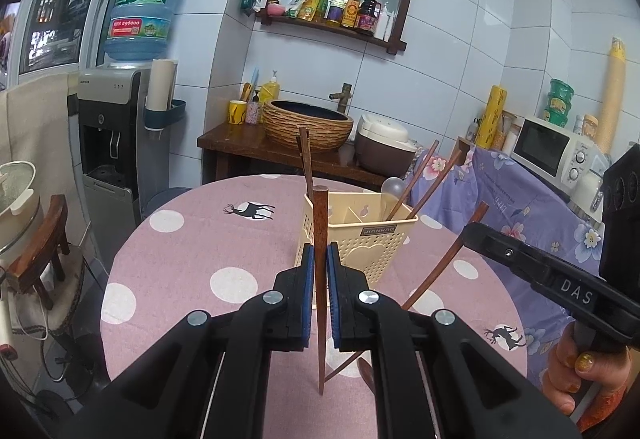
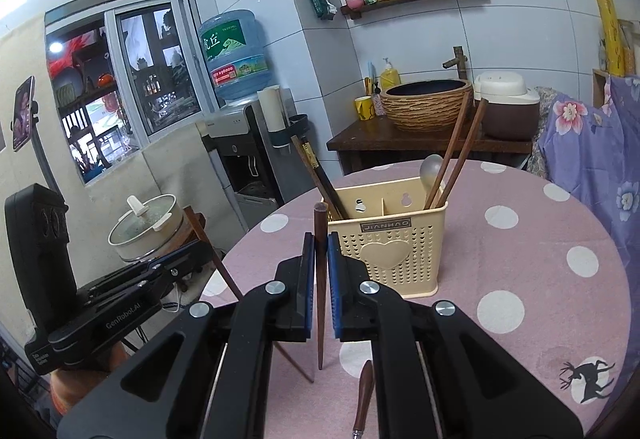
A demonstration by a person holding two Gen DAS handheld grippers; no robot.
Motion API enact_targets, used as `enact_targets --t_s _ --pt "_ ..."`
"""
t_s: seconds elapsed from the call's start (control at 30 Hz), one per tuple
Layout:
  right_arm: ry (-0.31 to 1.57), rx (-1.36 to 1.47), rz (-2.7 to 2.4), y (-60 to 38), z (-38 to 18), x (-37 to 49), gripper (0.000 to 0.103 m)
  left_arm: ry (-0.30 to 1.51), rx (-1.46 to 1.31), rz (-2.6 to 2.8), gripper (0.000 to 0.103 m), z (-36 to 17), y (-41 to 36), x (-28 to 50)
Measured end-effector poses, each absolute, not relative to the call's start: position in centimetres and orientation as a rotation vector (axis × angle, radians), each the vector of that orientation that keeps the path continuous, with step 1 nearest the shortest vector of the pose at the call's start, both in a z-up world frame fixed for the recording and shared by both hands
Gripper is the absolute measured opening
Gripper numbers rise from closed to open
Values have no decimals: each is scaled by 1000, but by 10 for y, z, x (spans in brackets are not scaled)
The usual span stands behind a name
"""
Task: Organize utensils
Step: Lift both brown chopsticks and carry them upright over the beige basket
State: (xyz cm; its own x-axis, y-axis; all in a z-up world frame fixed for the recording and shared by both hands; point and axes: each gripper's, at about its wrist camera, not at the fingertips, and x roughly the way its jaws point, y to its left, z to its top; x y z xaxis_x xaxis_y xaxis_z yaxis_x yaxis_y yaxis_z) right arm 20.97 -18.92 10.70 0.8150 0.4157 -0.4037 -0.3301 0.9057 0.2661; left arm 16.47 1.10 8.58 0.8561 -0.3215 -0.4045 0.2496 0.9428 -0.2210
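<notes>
My left gripper (image 1: 320,255) is shut on a brown wooden chopstick (image 1: 320,215) that it holds upright above the pink dotted table (image 1: 200,239). My right gripper (image 2: 320,243) is shut on a second chopstick (image 2: 320,227), also upright. Each appears in the other's view: the right gripper (image 1: 474,235) with its slanted chopstick (image 1: 440,271), and the left gripper (image 2: 196,249) with its chopstick (image 2: 224,271). Just beyond both stands a cream perforated utensil holder (image 1: 384,239) (image 2: 388,247) with chopsticks and a spoon (image 2: 432,165) in it. A brown-handled utensil (image 2: 364,395) lies on the cloth under the right gripper.
A water dispenser (image 1: 116,143) stands at the left. A wooden counter with a woven basin (image 1: 308,127) and a rice cooker (image 1: 384,147) is behind the table. A microwave (image 1: 556,151) sits on floral-covered furniture at the right. A pot (image 2: 144,227) rests on a stool.
</notes>
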Motion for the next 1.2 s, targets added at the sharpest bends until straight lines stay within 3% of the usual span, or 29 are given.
enact_targets --t_s 0.4,0.83,0.97,1.2 --pt "465 171 398 -201 130 222 7 426 -163 -337 8 110 7 178" --pt "250 114 253 -228 274 265 7 220 -181 -345 8 241 -10 229" --pt "258 105 202 -227 261 289 7 236 -184 -308 8 228 -21 252" --pt "368 120 155 -219 182 325 7 335 -175 -237 8 158 -29 271"
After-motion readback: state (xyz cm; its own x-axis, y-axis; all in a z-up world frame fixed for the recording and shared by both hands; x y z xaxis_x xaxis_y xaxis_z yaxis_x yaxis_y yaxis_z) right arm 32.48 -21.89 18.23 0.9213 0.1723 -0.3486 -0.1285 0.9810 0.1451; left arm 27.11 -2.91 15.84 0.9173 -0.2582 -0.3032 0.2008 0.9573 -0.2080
